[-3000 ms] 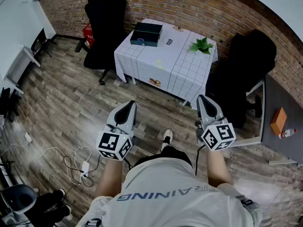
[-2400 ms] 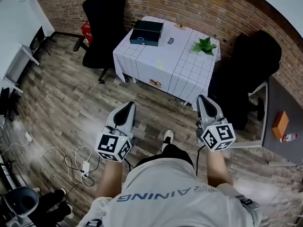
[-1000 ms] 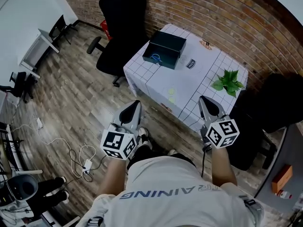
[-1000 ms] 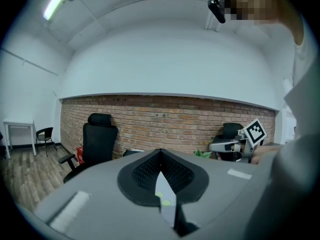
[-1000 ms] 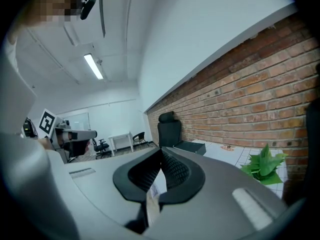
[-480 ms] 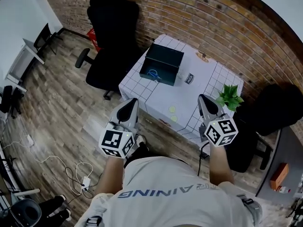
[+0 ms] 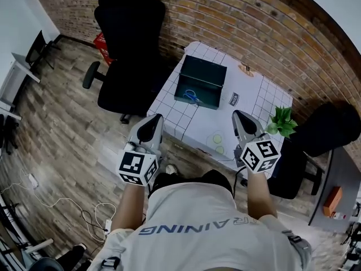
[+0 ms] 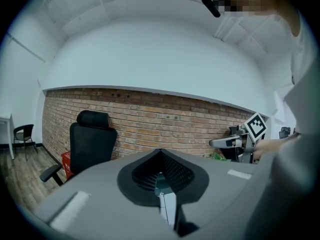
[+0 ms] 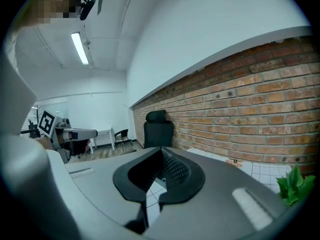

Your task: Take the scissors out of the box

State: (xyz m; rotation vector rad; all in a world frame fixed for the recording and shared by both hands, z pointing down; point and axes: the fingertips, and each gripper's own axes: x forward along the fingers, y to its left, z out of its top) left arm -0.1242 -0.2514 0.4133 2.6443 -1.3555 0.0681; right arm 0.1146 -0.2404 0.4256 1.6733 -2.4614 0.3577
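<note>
A dark open box [image 7: 201, 82] stands on a table with a white grid cloth [image 7: 256, 103]. Blue-handled scissors [image 7: 192, 96] lie inside the box near its front wall. In the head view both grippers are held side by side in front of the person, short of the box. My left gripper [image 7: 154, 118] is shut and empty, off the table's near left corner. My right gripper [image 7: 237, 114] is shut and empty, above the table's near edge. The left gripper view shows shut jaws [image 8: 160, 153] pointing at the brick wall, and the right gripper view shows shut jaws [image 9: 161, 151] over the cloth.
A black office chair [image 7: 127, 55] stands left of the table and another [image 7: 330, 131] to its right. A green plant [image 7: 282, 122], a small dark card [image 7: 233, 100] and two pale discs [image 7: 218, 140] lie on the cloth. The brick wall [image 7: 265, 33] is behind.
The person has walked toward the table, which now lies just ahead of both grippers. The box and scissors look nearer. Both grippers stayed shut.
</note>
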